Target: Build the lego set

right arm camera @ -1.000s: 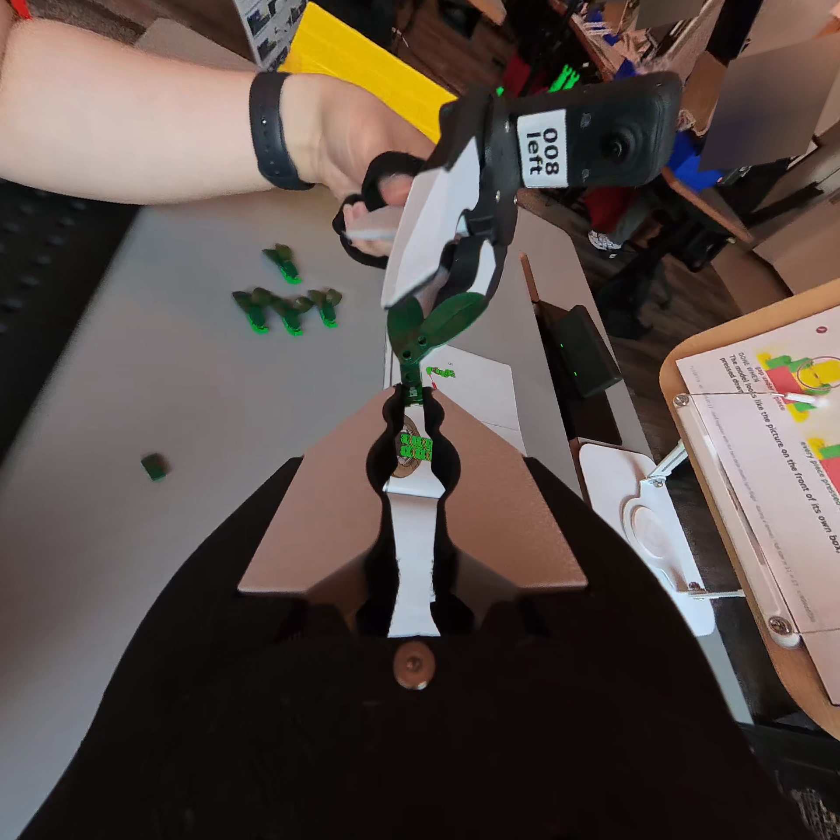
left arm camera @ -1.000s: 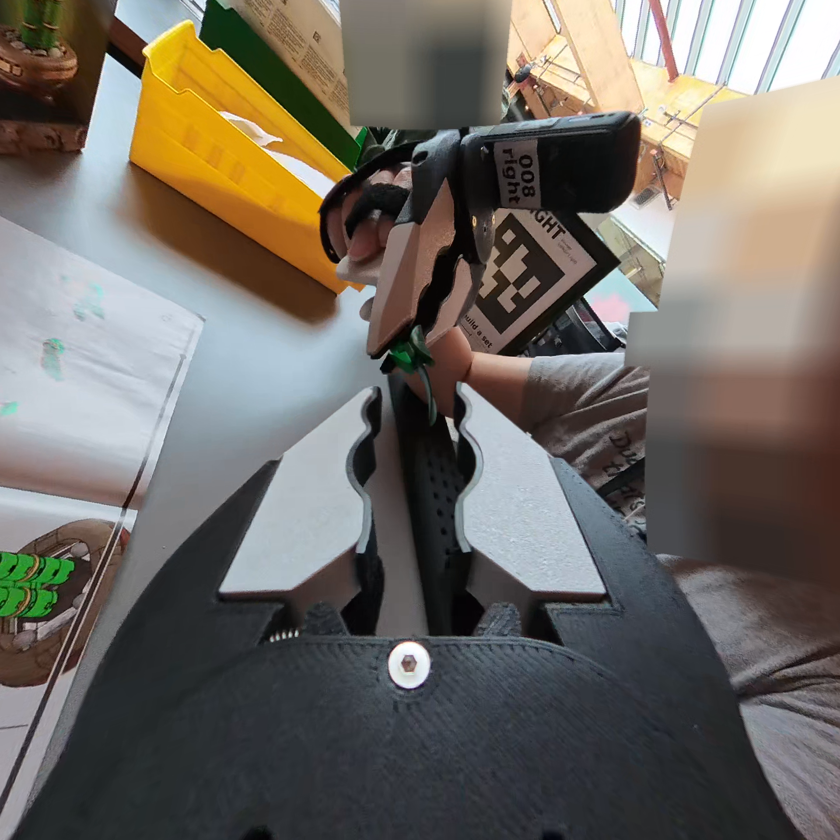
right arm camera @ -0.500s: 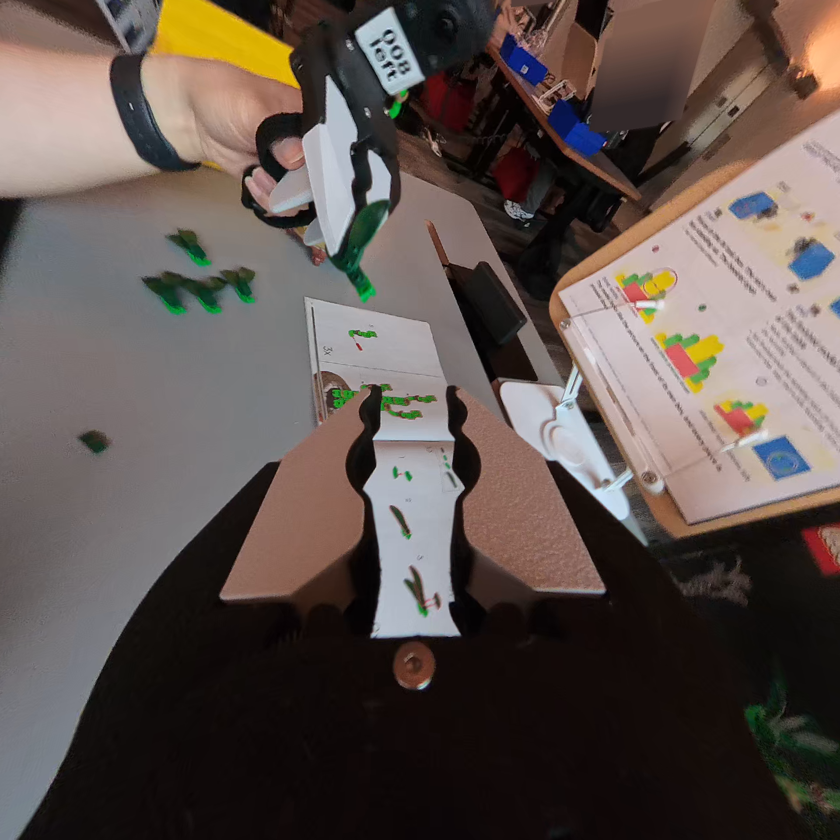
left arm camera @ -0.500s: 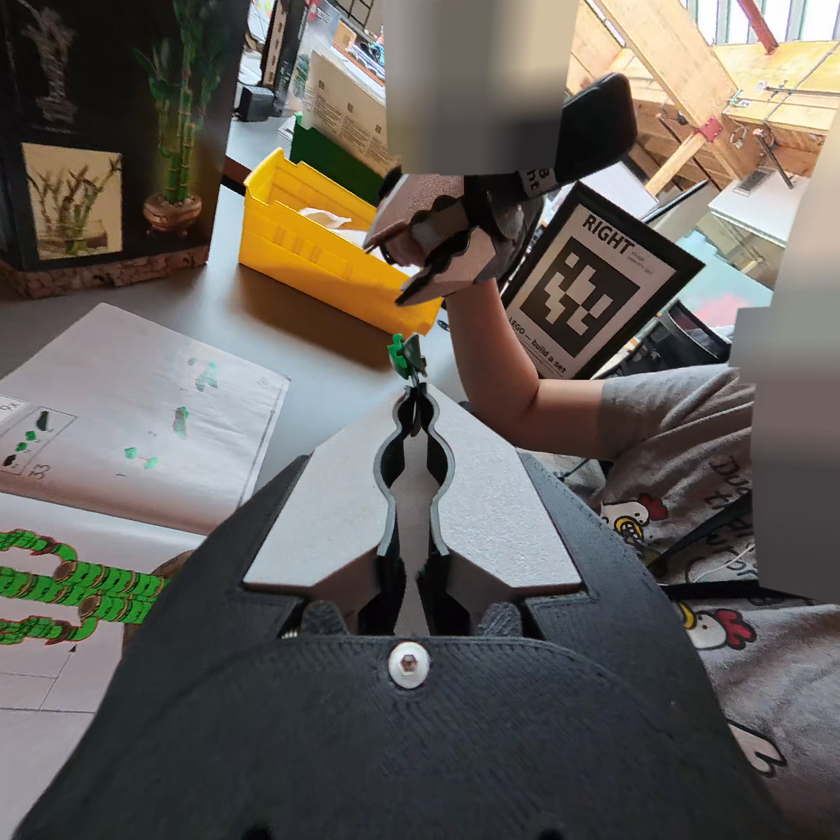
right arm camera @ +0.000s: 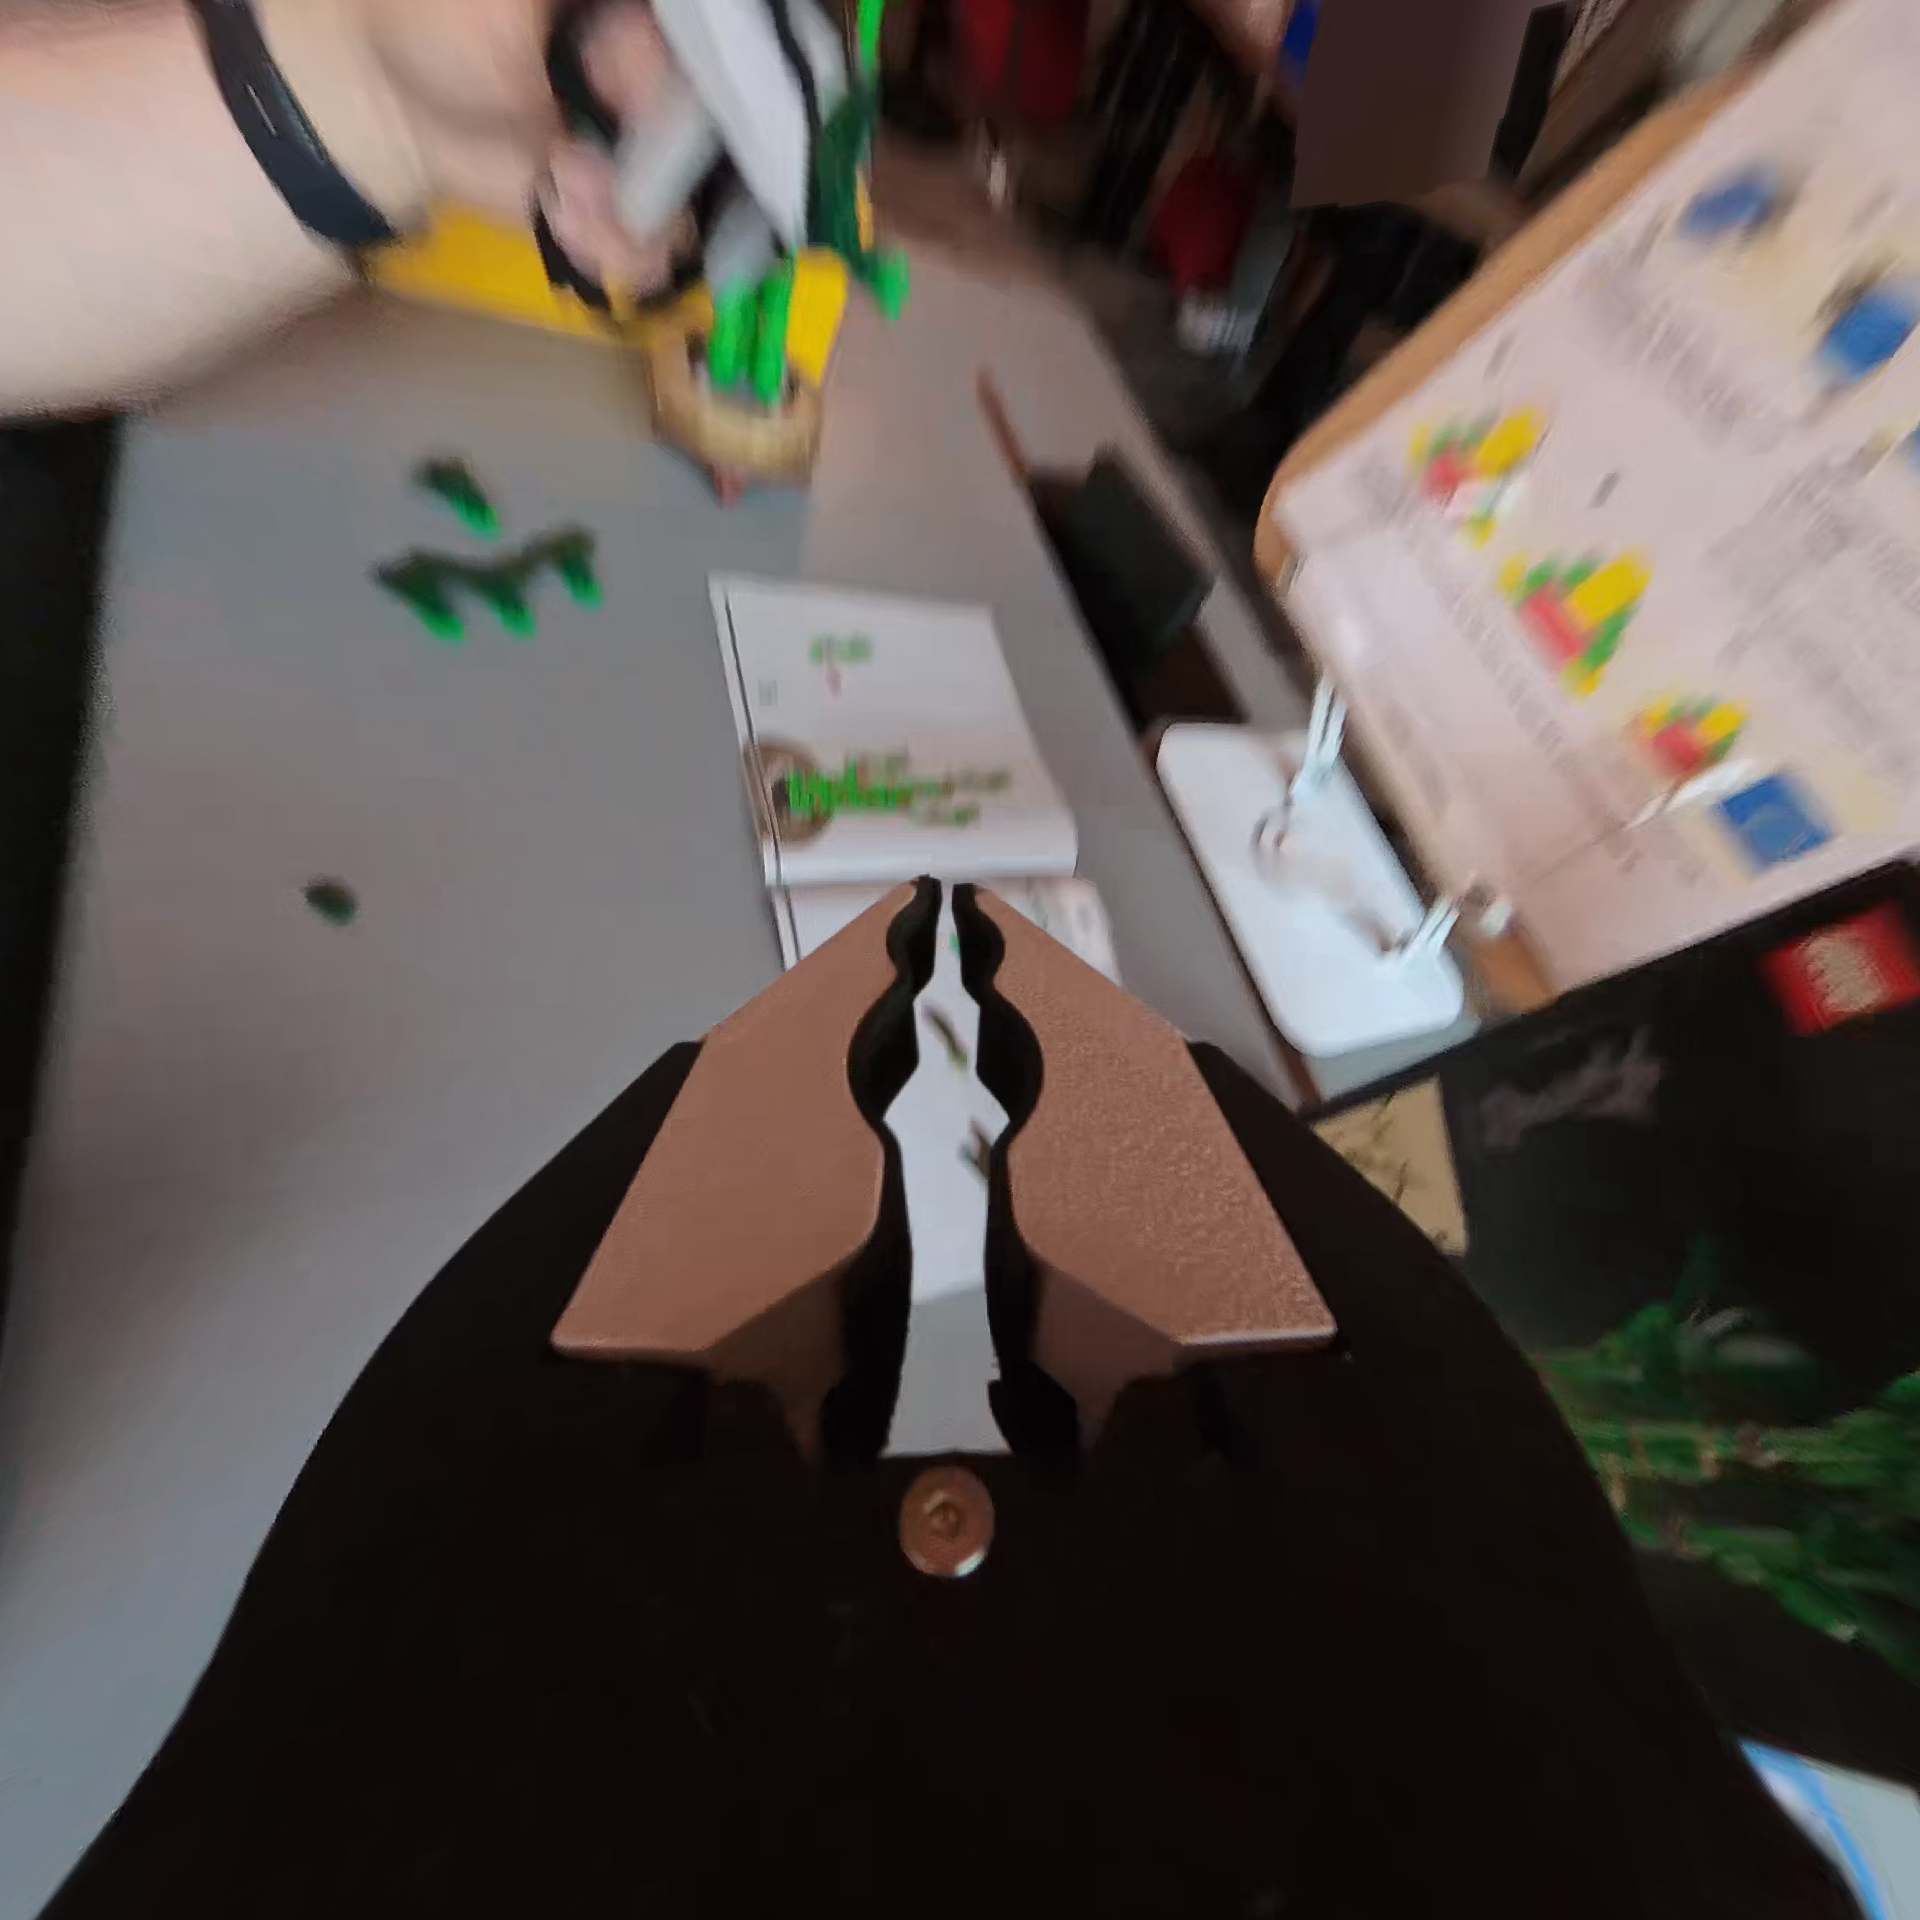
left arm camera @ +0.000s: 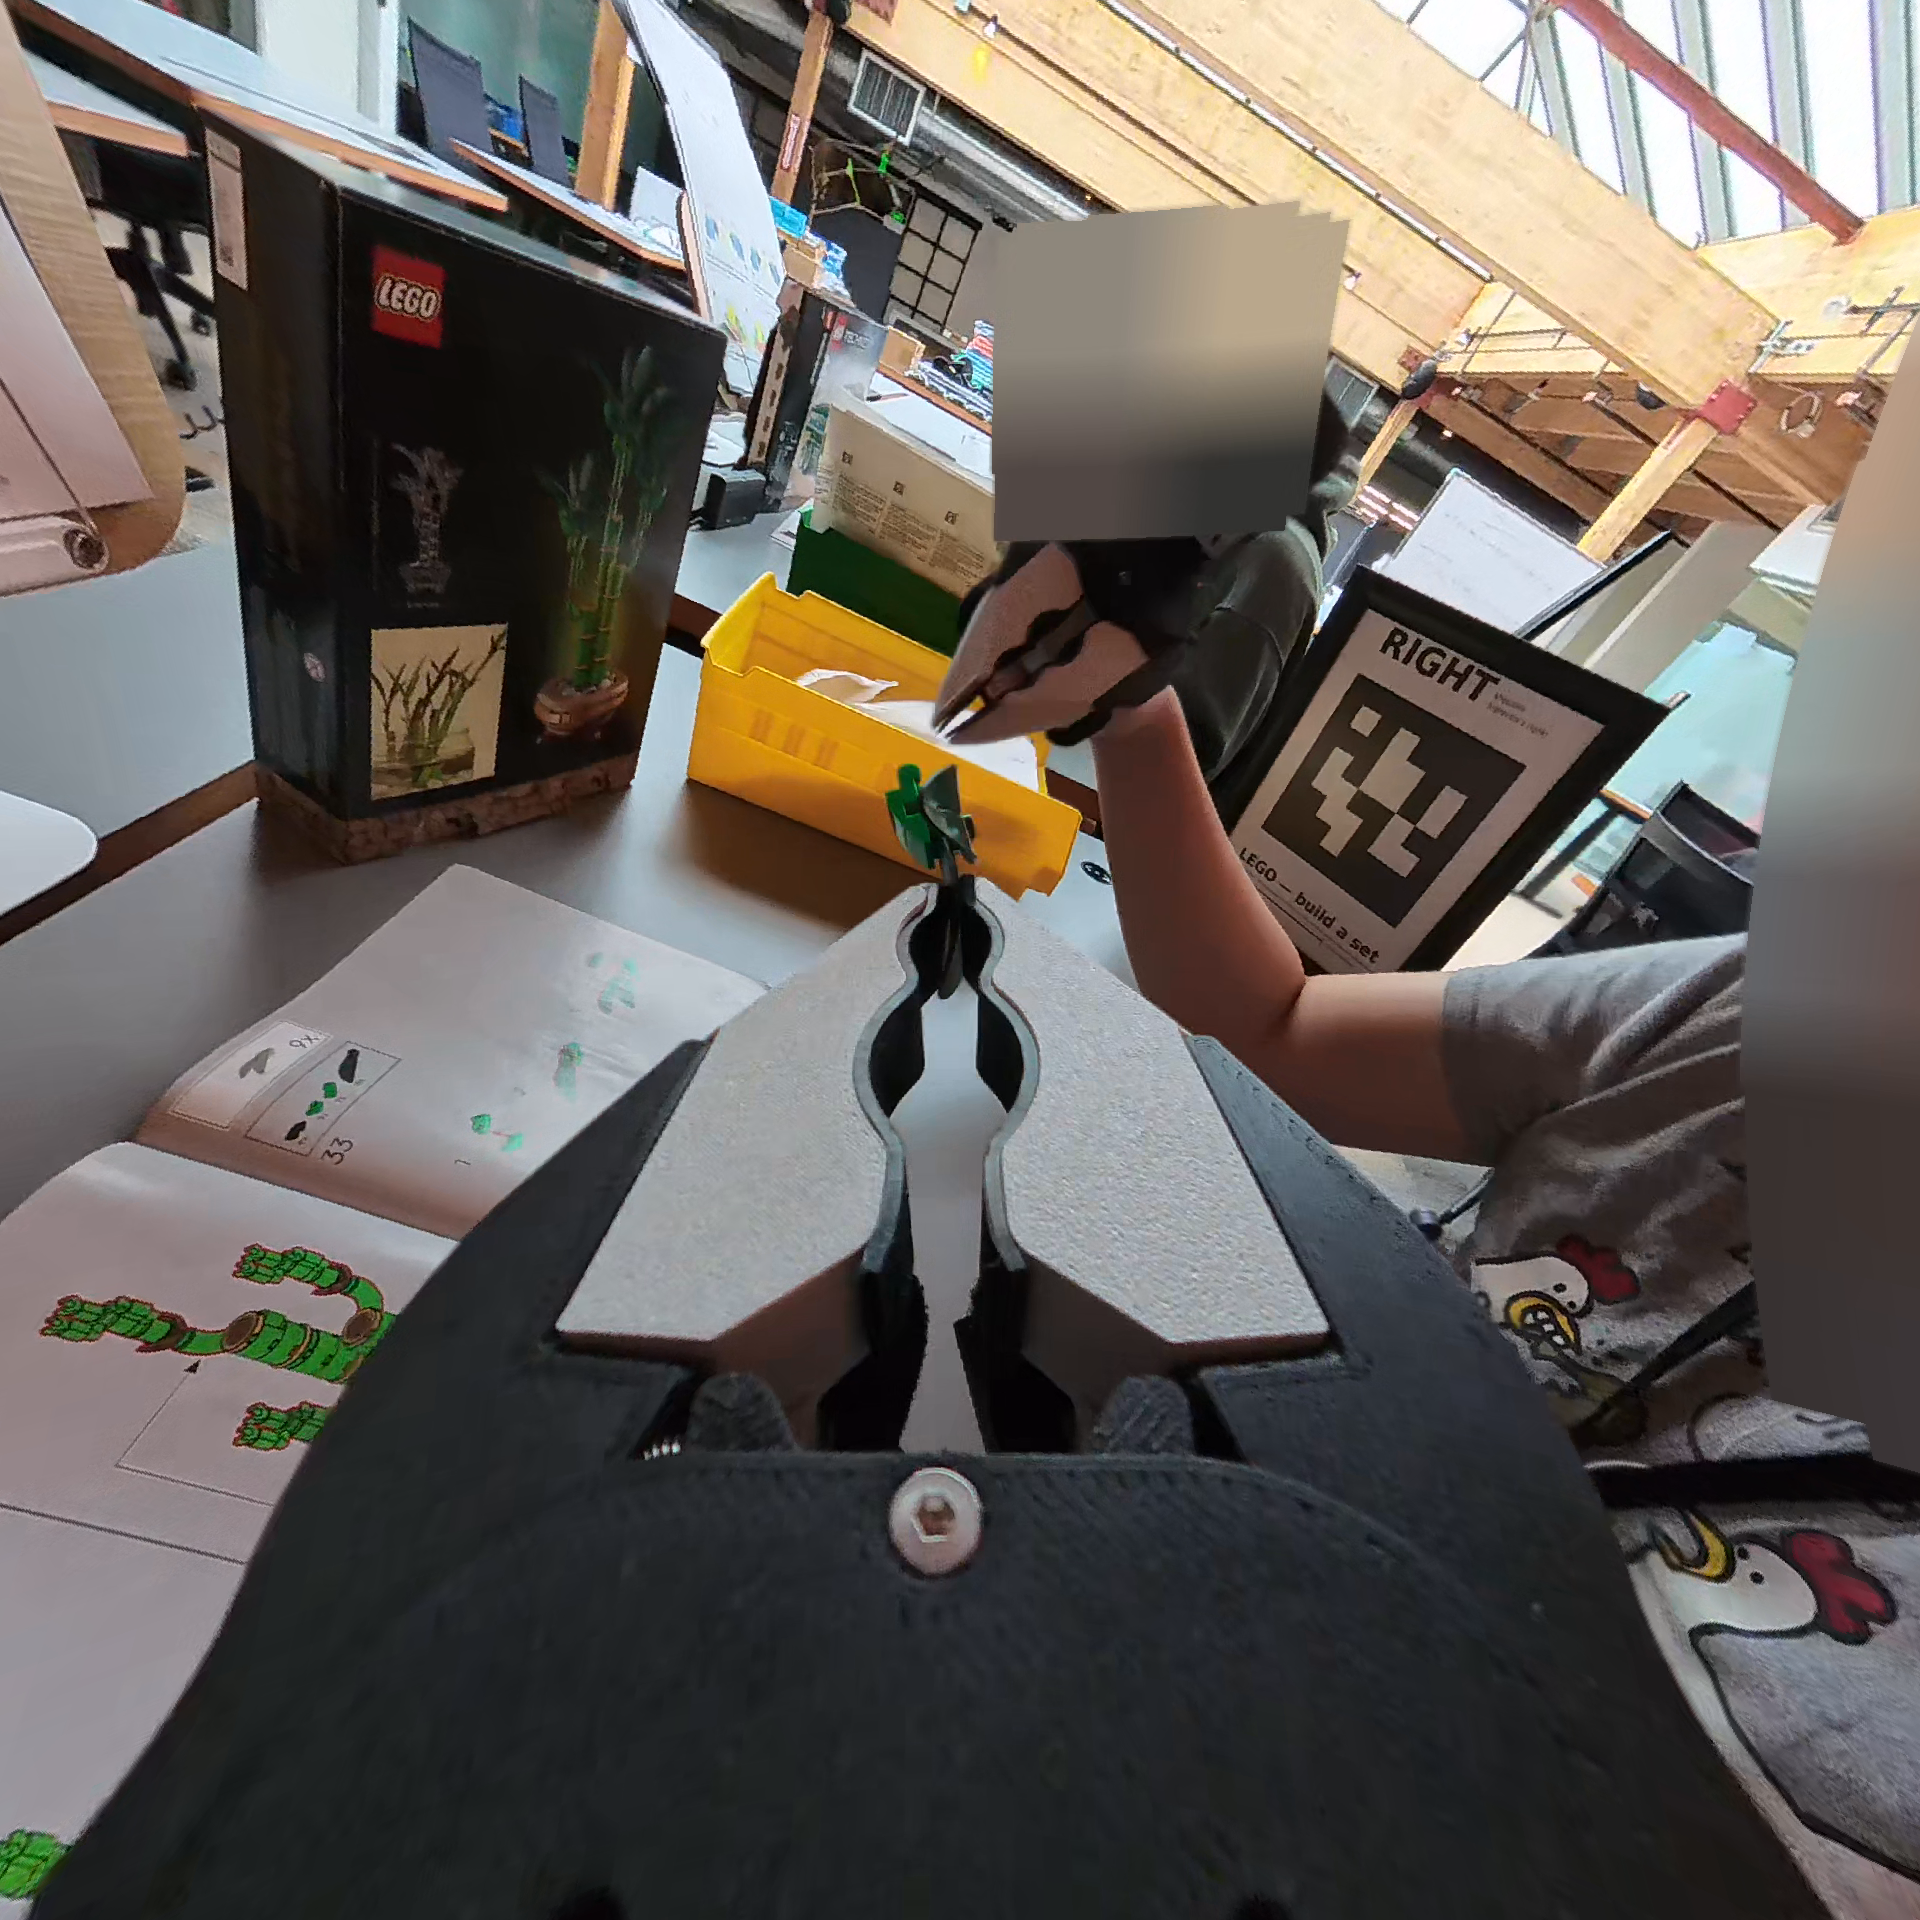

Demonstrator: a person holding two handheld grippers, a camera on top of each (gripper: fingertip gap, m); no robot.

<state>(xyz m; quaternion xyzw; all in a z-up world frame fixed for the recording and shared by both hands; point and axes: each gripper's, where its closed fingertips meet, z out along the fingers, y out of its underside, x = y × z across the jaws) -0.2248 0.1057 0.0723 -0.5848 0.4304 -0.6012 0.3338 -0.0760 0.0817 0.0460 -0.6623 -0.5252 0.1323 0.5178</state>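
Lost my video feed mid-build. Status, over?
Left gripper shut on green leaf piece, held above the table. Right gripper nearly shut, empty. Loose green leaf pieces on table. Nothing in the way.

Place: probably a workshop or lab loft
Signs: timber beams (left arm camera: 1434, 177), skylights (left arm camera: 1704, 94), worktables (left arm camera: 260, 914), marker sign (left arm camera: 1423, 800)

Big wooden beams (left arm camera: 1382, 197) cross the roof, and bright daylight comes in through the roof windows (left arm camera: 1714, 94). The grey bench (left arm camera: 135, 935) stands in front. More desks (left arm camera: 94, 114) stand far behind.
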